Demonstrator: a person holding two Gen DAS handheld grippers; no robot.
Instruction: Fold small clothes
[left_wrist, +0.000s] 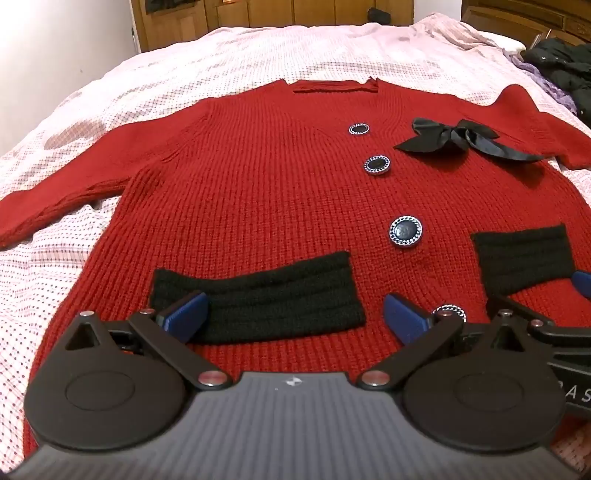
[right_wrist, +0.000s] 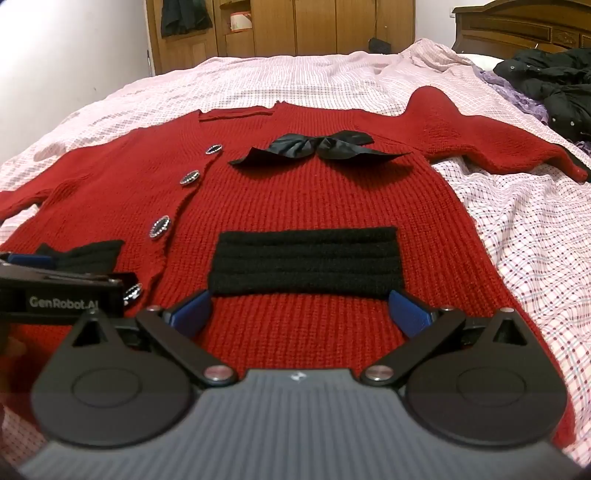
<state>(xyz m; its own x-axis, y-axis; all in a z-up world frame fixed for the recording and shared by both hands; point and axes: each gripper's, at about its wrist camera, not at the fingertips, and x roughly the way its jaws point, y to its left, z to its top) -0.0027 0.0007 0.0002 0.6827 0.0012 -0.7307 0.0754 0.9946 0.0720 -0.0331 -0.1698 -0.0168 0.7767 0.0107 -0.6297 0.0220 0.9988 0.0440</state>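
A red knit cardigan lies flat, front up, on the bed, sleeves spread to both sides. It has dark round buttons, a black bow near the collar and two black pocket bands. My left gripper is open, low over the hem at the left pocket band. My right gripper is open over the hem, just below the right pocket band. The cardigan fills the right wrist view too, where the left gripper's body shows at the left edge. Neither holds anything.
The bed has a pink-white checked cover. Dark and purple clothes are piled at the far right by the wooden headboard. Wooden wardrobes stand beyond the bed.
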